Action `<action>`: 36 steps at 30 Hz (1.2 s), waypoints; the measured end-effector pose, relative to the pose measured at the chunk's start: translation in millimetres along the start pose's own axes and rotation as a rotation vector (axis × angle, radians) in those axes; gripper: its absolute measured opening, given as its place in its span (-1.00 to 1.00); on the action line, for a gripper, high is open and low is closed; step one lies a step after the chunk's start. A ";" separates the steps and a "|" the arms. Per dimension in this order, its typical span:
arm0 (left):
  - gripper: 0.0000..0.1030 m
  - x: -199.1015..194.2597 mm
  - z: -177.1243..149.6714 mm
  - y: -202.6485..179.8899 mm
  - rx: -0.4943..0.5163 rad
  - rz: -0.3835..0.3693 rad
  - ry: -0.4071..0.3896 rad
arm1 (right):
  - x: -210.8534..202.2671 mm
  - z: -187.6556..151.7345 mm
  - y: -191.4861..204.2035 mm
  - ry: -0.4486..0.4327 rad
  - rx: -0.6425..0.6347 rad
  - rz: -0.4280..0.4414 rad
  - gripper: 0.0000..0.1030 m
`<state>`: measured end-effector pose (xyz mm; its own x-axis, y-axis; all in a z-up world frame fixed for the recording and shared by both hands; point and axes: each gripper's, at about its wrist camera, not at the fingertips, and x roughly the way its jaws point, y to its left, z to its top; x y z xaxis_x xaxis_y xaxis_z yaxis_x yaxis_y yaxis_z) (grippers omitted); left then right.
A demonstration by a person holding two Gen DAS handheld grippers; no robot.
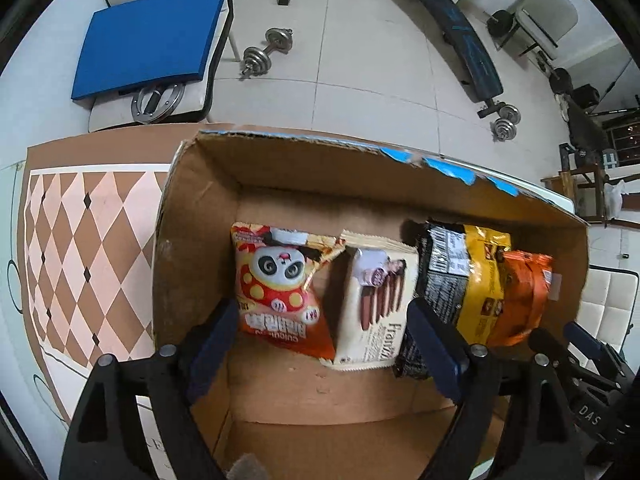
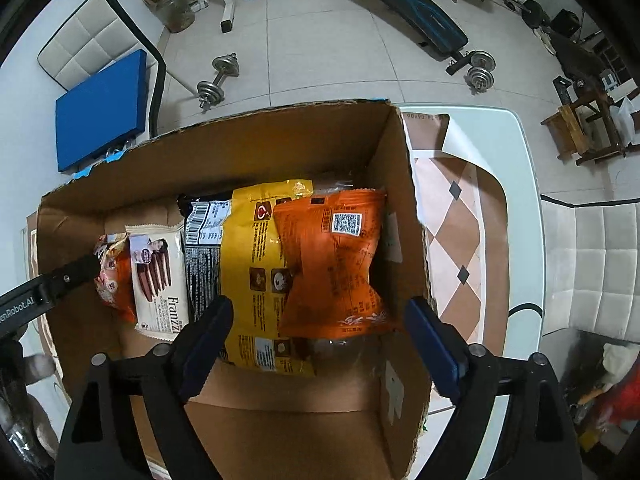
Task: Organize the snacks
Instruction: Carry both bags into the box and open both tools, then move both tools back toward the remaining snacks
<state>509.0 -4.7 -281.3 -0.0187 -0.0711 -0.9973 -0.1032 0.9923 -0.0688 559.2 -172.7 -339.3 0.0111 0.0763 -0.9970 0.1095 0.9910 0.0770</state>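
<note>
Inside the cardboard box point(image 1: 200, 216), both claws, left claw point(image 1: 320, 336) and right claw point(image 2: 320, 332), hang released over bare floor.

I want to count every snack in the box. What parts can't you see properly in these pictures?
- Black packet, left wrist view: its lower end is hidden behind the left gripper's finger.
- Panda bag, right wrist view: mostly covered by the cream wafer pack and the other gripper's tip.
- Clear wrapper under the orange bag, right wrist view: contents cannot be told.
- Cardboard box: its near wall is cut off by the bottom edge in both views.
</note>
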 end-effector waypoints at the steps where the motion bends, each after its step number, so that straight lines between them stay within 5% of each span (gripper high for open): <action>1: 0.67 -3.6 -2.3 -0.8 0.003 0.003 -0.013 | -2.3 -2.2 0.2 -0.005 -0.002 0.001 0.77; 22: 0.67 -104.0 -142.9 -31.6 0.076 0.104 -0.367 | -82.8 -120.4 2.0 -0.197 -0.065 0.022 0.77; 36: 0.67 -153.0 -221.5 -46.2 0.060 0.111 -0.483 | -140.7 -199.4 -12.7 -0.300 -0.079 0.081 0.77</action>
<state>296.4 -62.2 -119.8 0.4379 0.0761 -0.8958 -0.0685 0.9963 0.0511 358.1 -174.0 -200.6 0.3108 0.1314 -0.9414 0.0189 0.9893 0.1444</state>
